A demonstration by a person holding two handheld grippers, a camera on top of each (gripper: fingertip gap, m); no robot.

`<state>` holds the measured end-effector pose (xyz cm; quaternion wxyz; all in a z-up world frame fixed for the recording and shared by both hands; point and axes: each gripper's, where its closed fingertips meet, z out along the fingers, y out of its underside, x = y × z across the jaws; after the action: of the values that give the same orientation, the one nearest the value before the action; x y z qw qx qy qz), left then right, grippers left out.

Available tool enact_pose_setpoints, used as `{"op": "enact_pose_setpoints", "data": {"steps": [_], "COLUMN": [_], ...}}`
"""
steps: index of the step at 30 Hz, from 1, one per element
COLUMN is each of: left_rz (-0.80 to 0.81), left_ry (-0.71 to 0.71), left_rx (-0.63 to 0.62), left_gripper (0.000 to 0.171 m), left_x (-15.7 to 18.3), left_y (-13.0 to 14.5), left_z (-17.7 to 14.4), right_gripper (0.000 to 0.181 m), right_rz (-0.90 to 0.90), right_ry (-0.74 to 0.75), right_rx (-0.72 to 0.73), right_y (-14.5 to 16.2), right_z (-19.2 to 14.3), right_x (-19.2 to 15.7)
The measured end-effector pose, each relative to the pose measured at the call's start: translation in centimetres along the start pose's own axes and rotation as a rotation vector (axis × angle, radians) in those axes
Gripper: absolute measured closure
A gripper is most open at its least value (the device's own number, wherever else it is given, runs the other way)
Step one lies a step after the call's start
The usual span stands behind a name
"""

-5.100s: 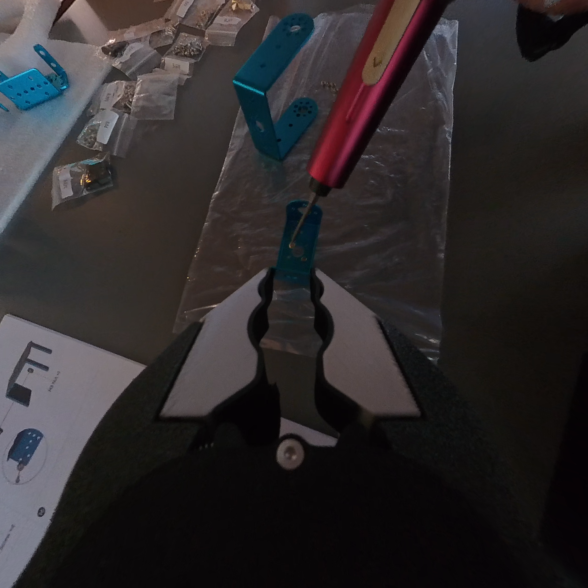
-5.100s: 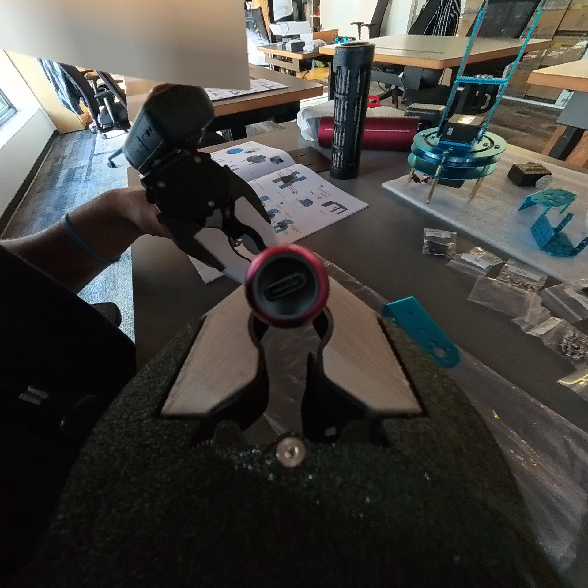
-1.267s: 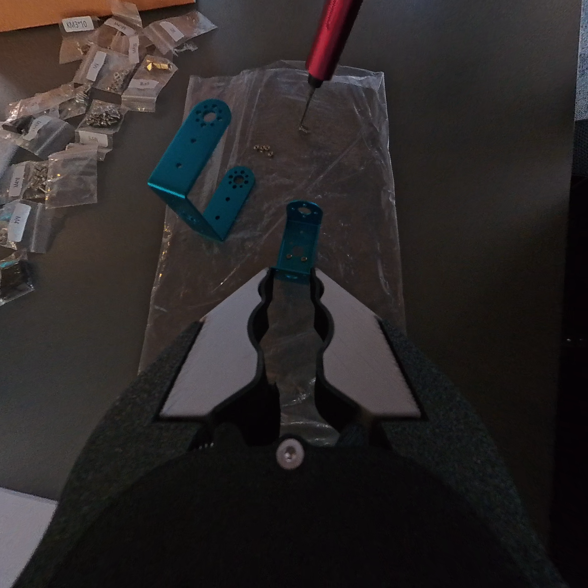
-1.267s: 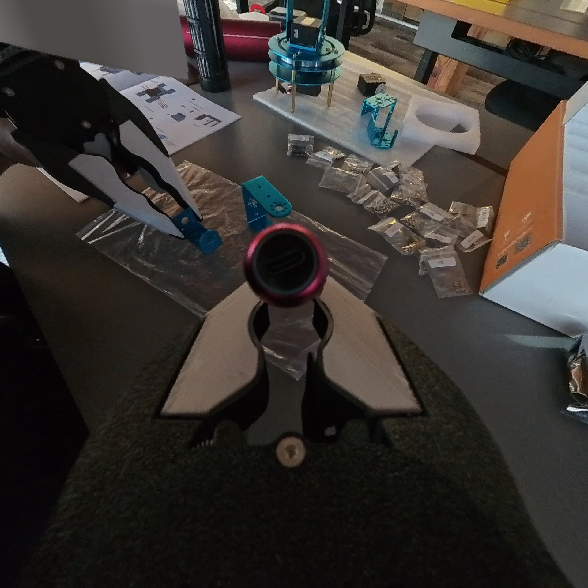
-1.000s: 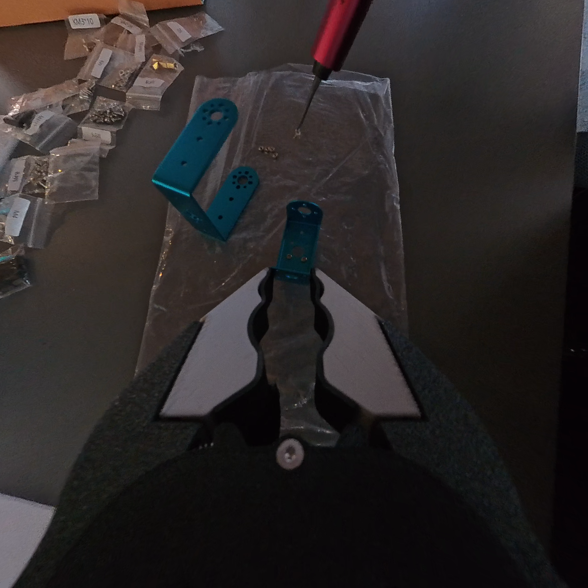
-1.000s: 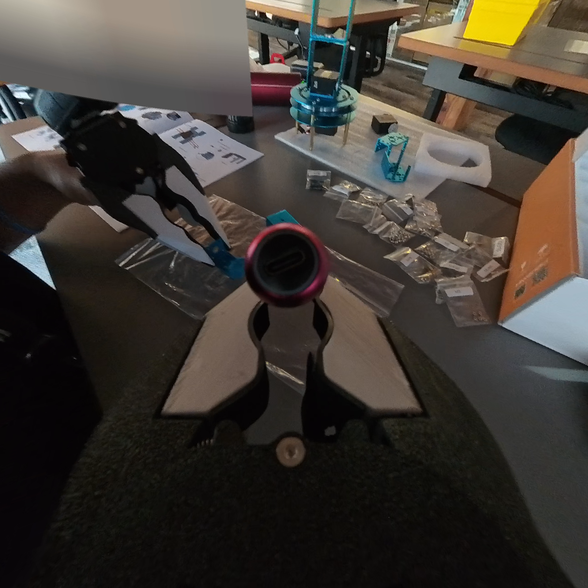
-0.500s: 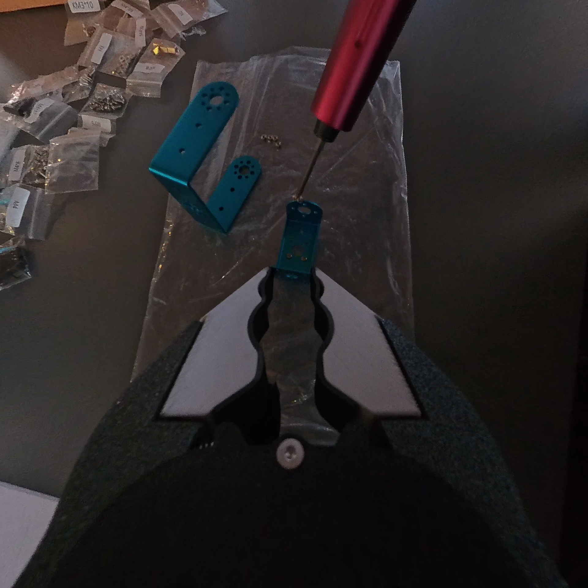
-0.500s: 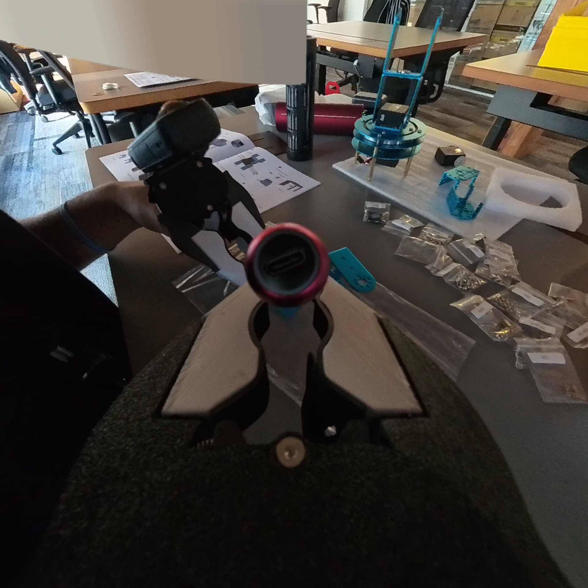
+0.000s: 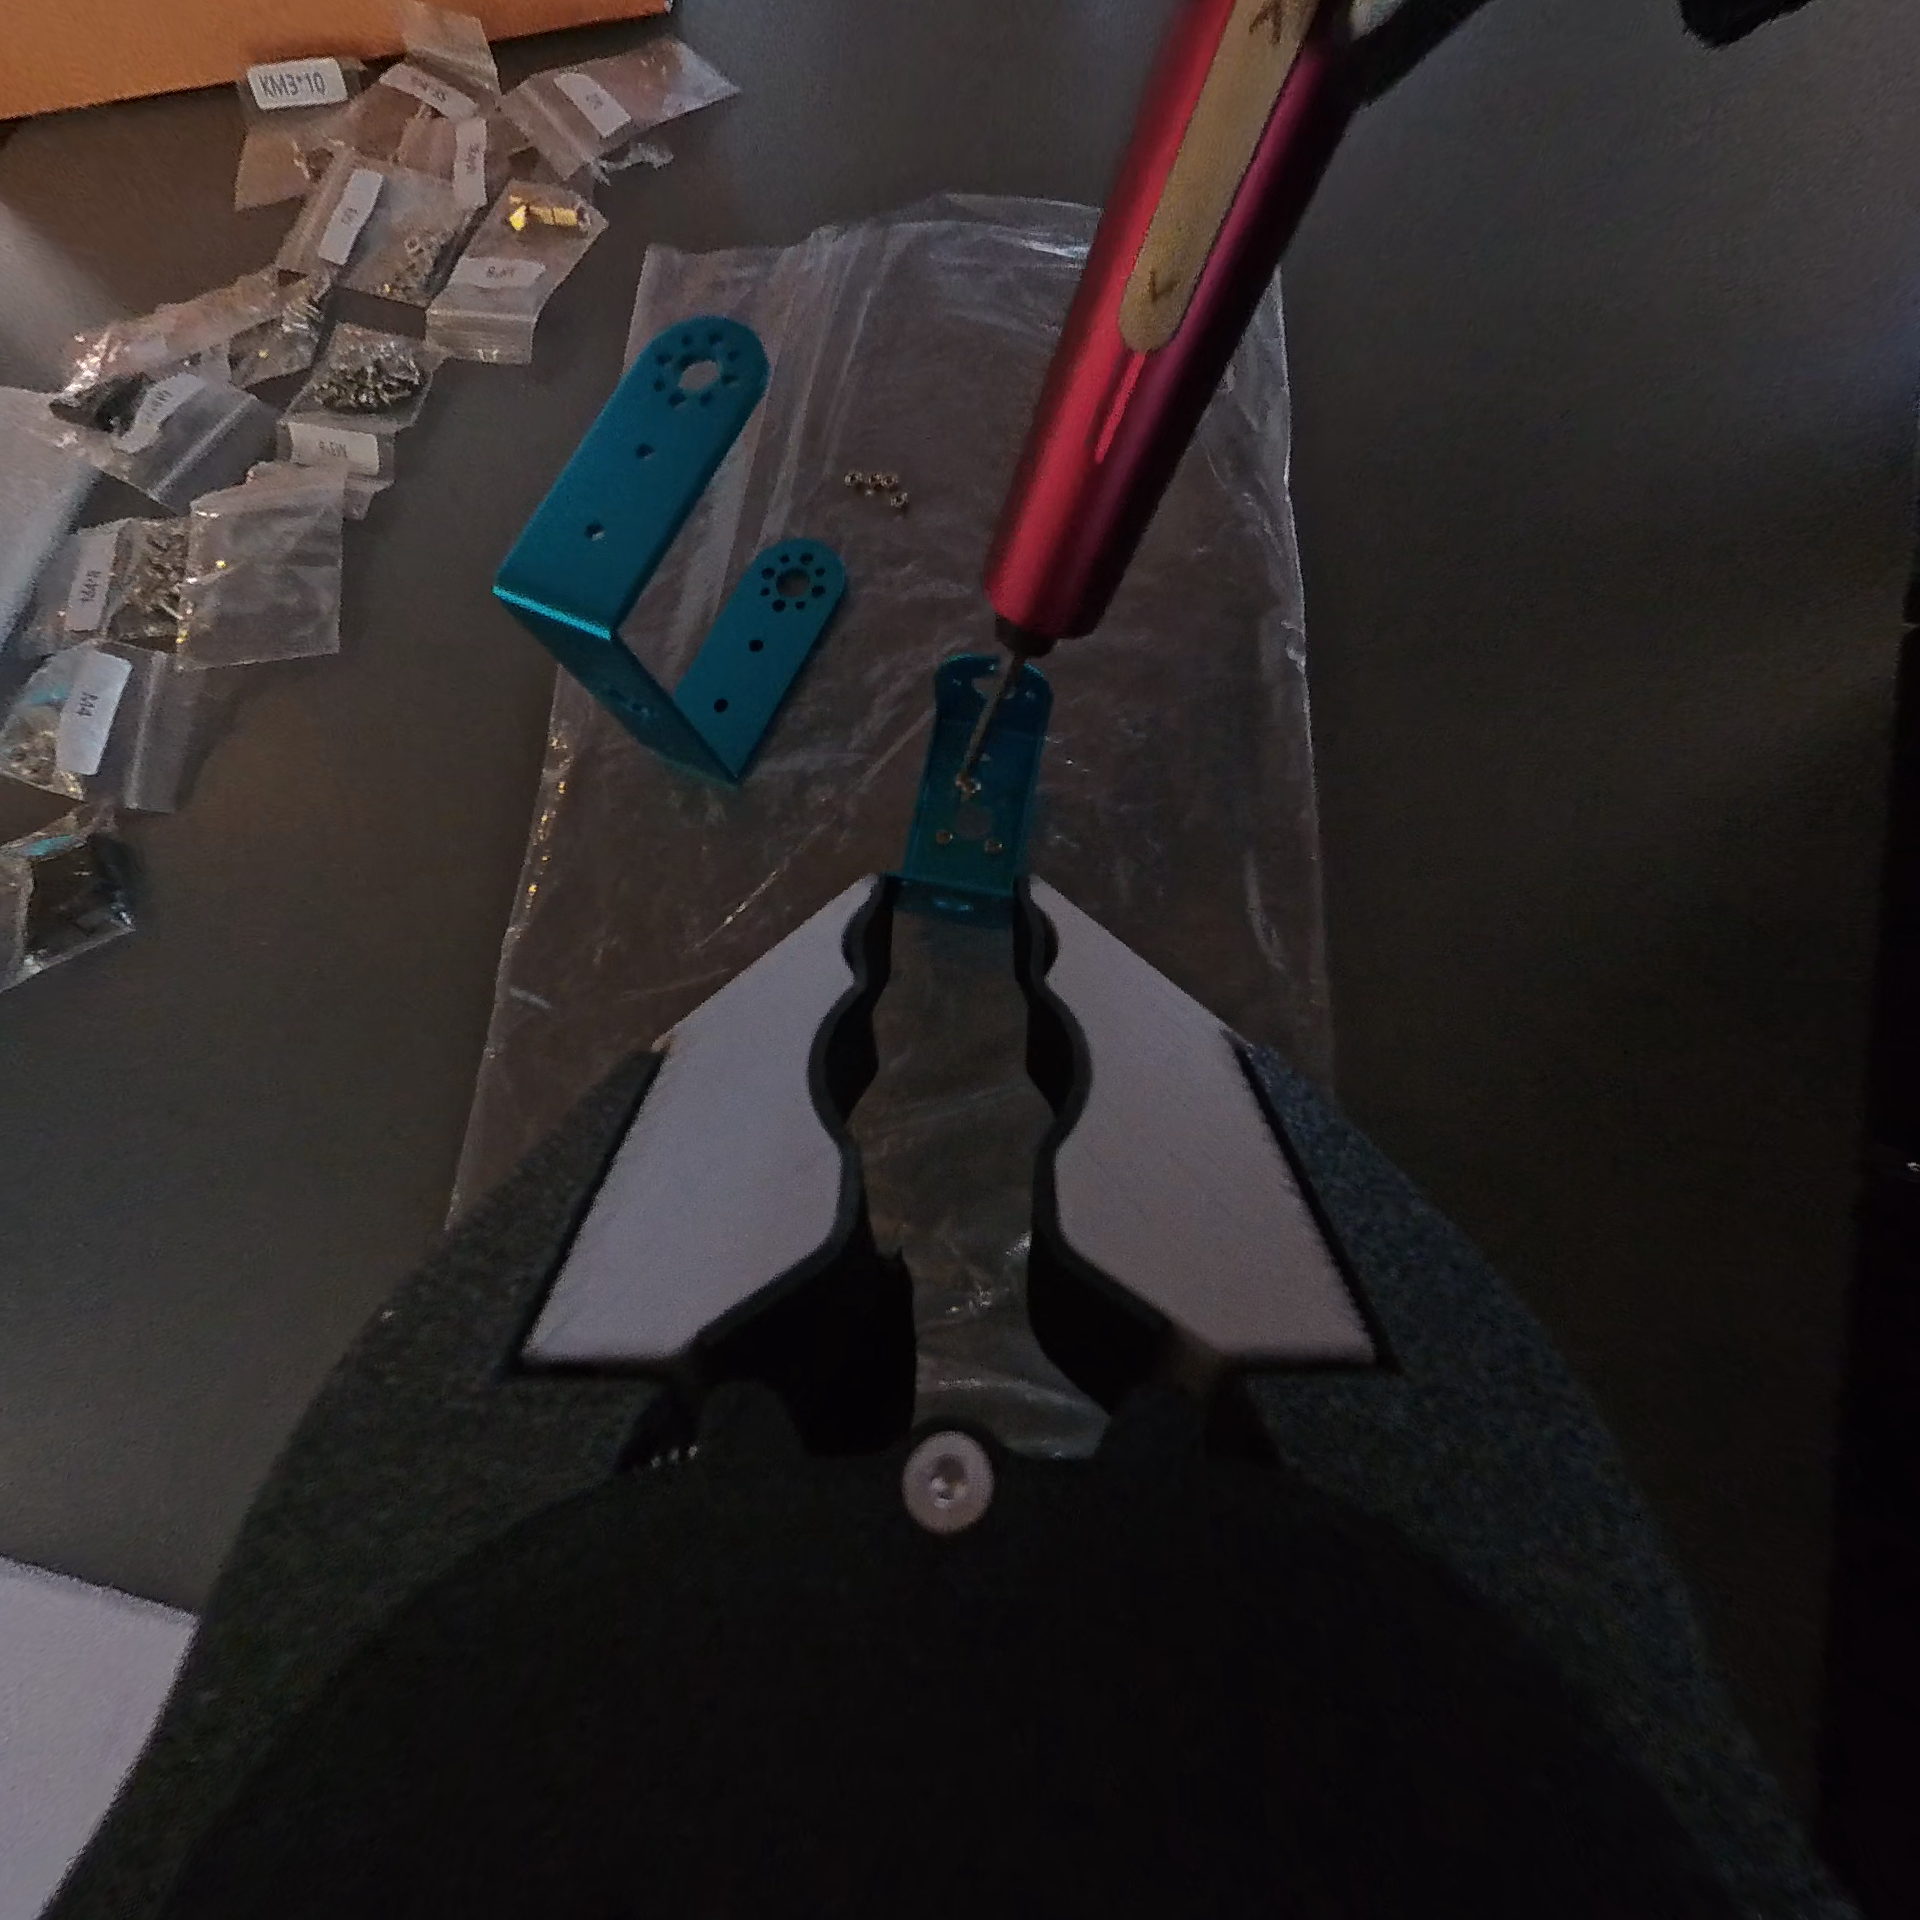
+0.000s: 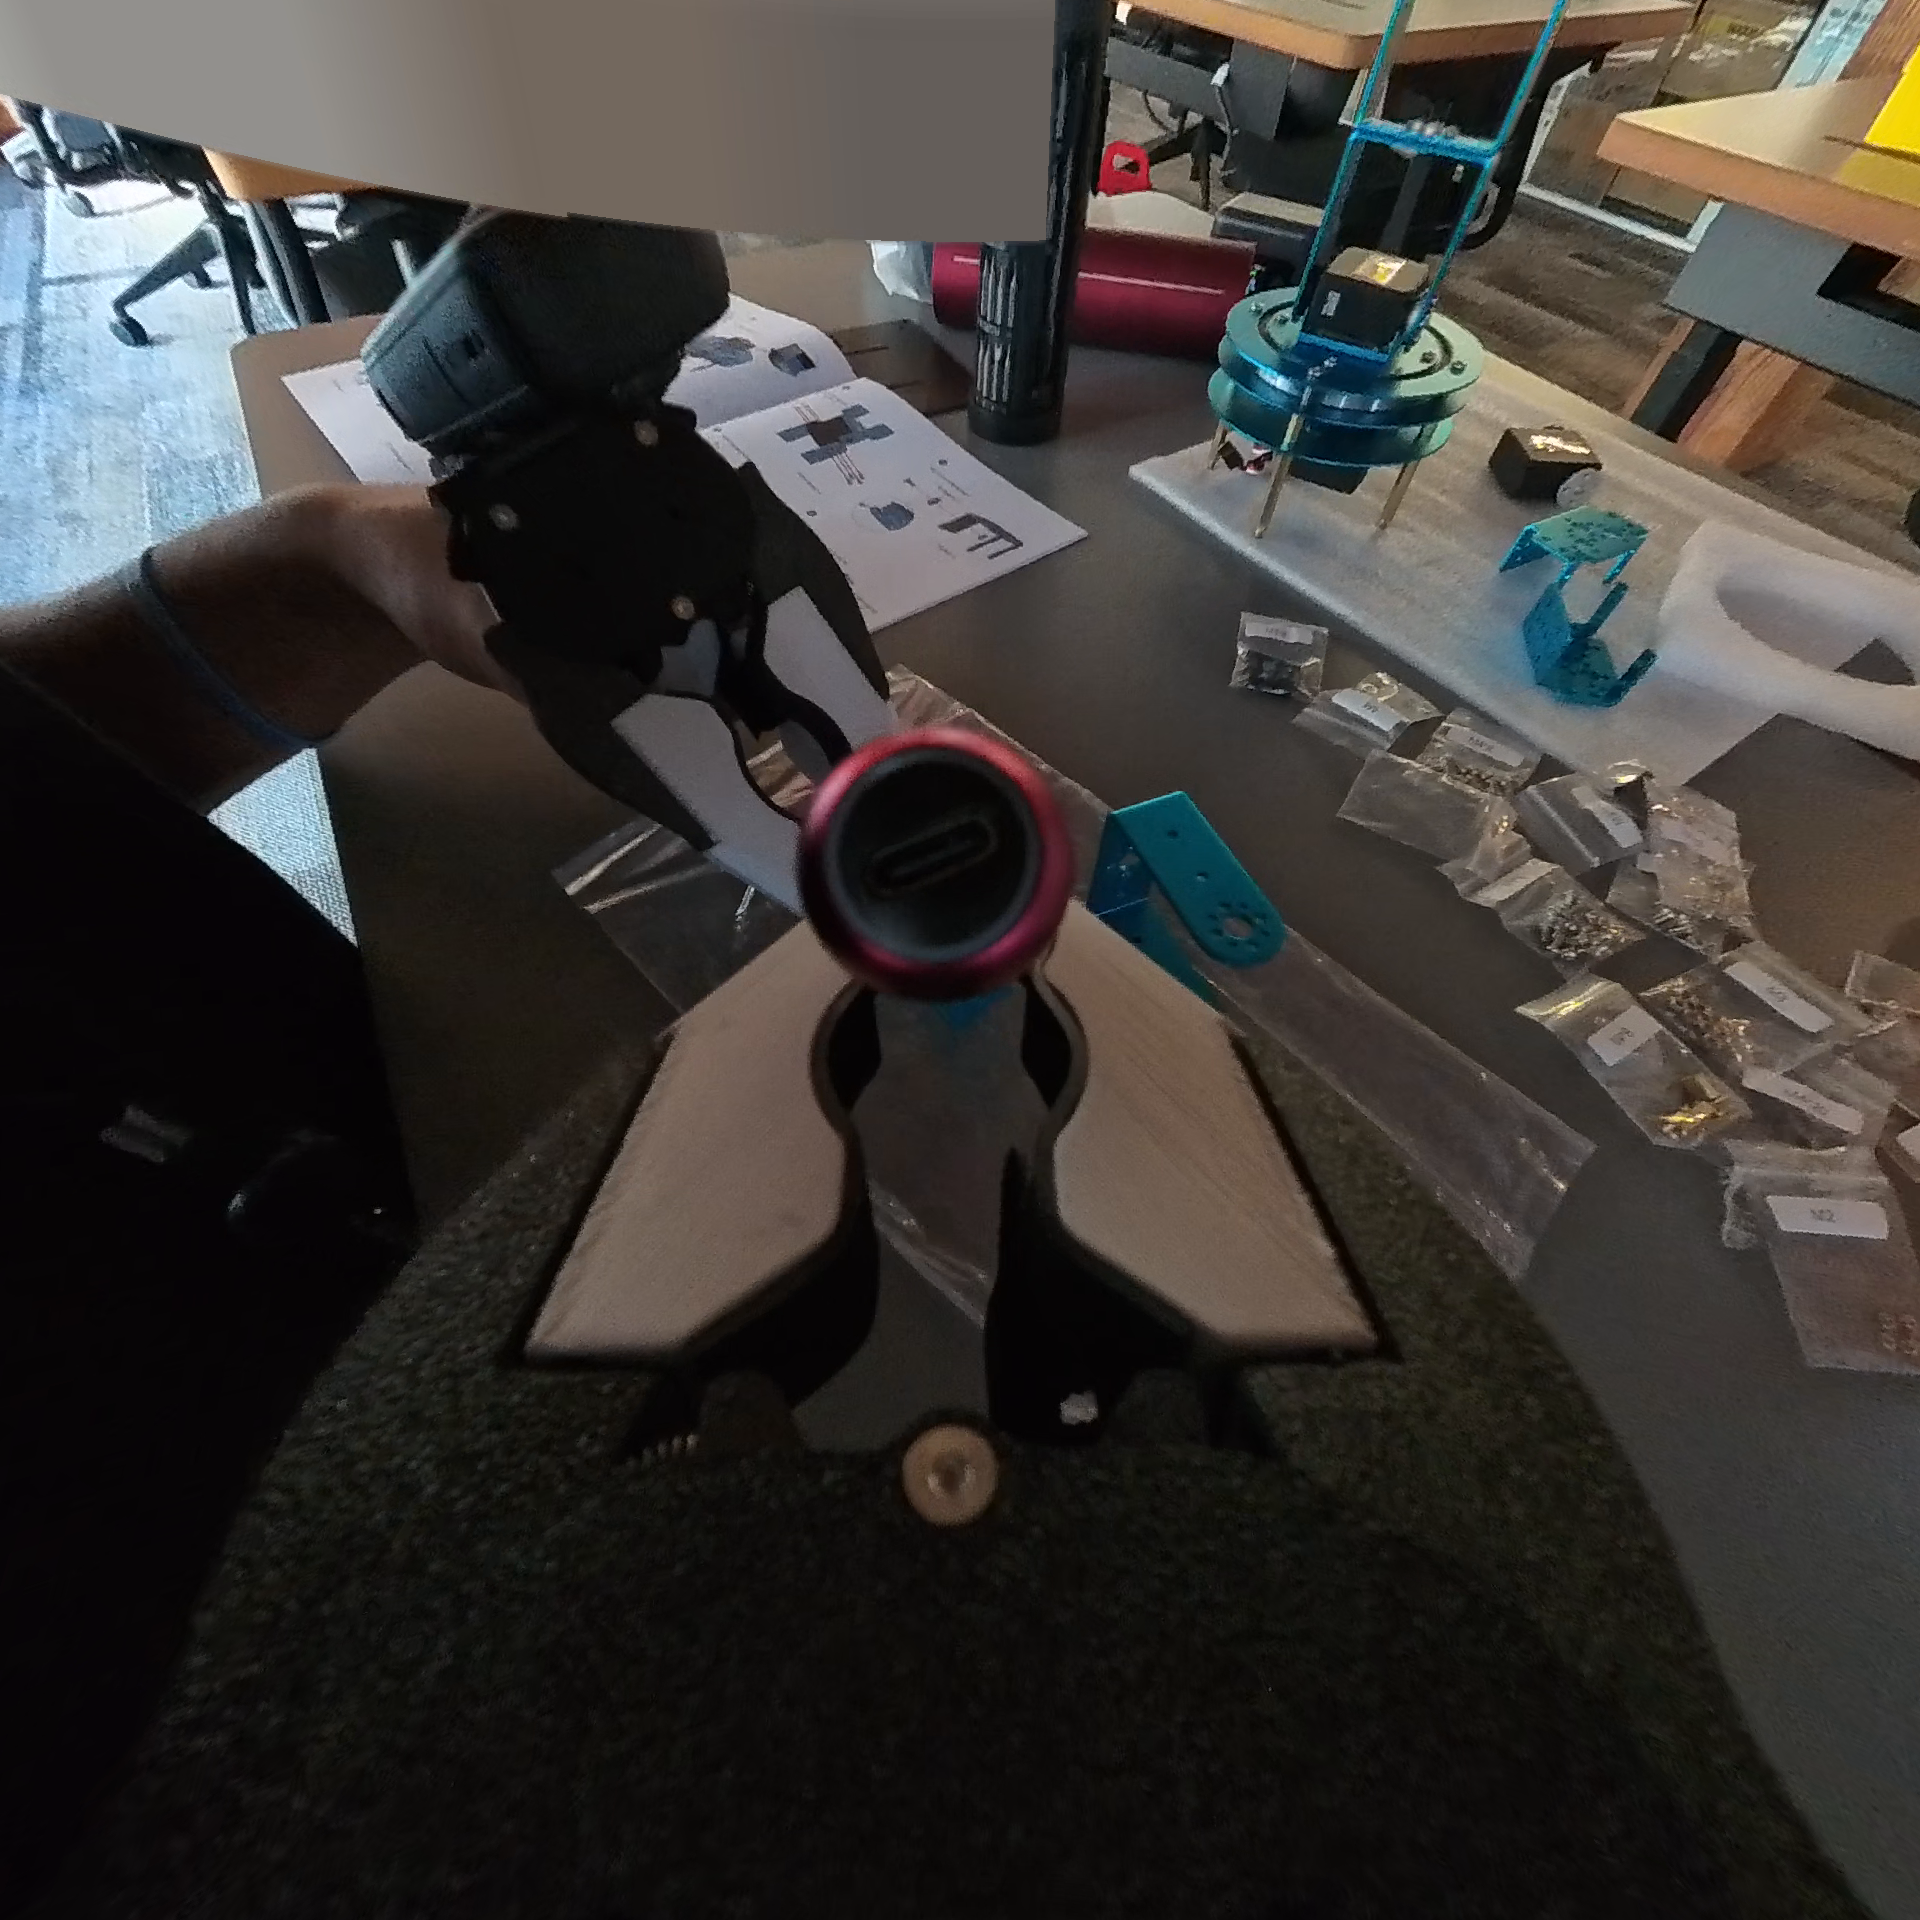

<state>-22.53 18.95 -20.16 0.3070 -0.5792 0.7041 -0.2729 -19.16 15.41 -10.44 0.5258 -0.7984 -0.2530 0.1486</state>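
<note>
My left gripper is shut on a small blue metal bracket and holds it upright over a clear plastic sheet. My right gripper is shut on a red electric screwdriver, whose rear end with a port faces the camera. In the left wrist view the screwdriver comes down from the upper right and its bit touches a hole in the small bracket. A larger blue U-shaped bracket lies on the sheet to the left; it also shows in the right wrist view. The left gripper shows in the right wrist view.
Several small bags of screws lie left of the sheet. Loose nuts sit on the sheet. An open instruction booklet, a blue round assembly on white foam, a black cylinder and an orange box stand around. There is about 11 cm between the tips of the two grippers.
The screwdriver has come back from the far end of the sheet, towards me, and its bit now touches the small bracket. My left gripper still holds the bracket.
</note>
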Motion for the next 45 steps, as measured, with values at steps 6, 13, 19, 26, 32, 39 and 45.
{"op": "enact_pose_setpoints", "data": {"steps": [6, 13, 19, 26, 32, 39, 45], "left_rz": [0.004, 0.006, 0.004, 0.005, 0.008, 0.012, 0.012], "left_ry": [0.001, 0.004, 0.001, -0.001, 0.005, 0.003, 0.002], "left_rx": [0.0, -0.003, -0.003, -0.006, -0.008, -0.01, -0.011], "left_gripper": [0.149, 0.149, 0.149, 0.149, 0.149, 0.149, 0.149], "left_x": [0.1, 0.2, 0.19, 0.21, 0.4, 0.45, 0.49], "left_y": [0.03, 0.17, 0.19, 0.25, 0.18, 0.17, 0.21], "left_z": [-0.15, -0.1, -0.17, -0.22, -0.11, -0.13, -0.15], "right_gripper": [0.16, 0.16, 0.16, 0.16, 0.16, 0.16, 0.16], "right_rz": [-0.004, -0.013, -0.018, -0.017, -0.018, -0.025, -0.029], "right_ry": [-0.009, -0.005, -0.006, 0.002, -0.006, -0.005, -0.007], "right_rx": [-0.009, 0.0, -0.018, -0.005, -0.02, -0.027, -0.027], "right_y": [0.09, -0.09, 0.27, 0.03, 0.3, 0.42, 0.35], "right_z": [0.26, 0.25, 0.44, 0.13, 0.2, 0.25, 0.26], "right_x": [-0.24, -0.26, -0.26, -0.12, -0.31, -0.38, -0.39]}}
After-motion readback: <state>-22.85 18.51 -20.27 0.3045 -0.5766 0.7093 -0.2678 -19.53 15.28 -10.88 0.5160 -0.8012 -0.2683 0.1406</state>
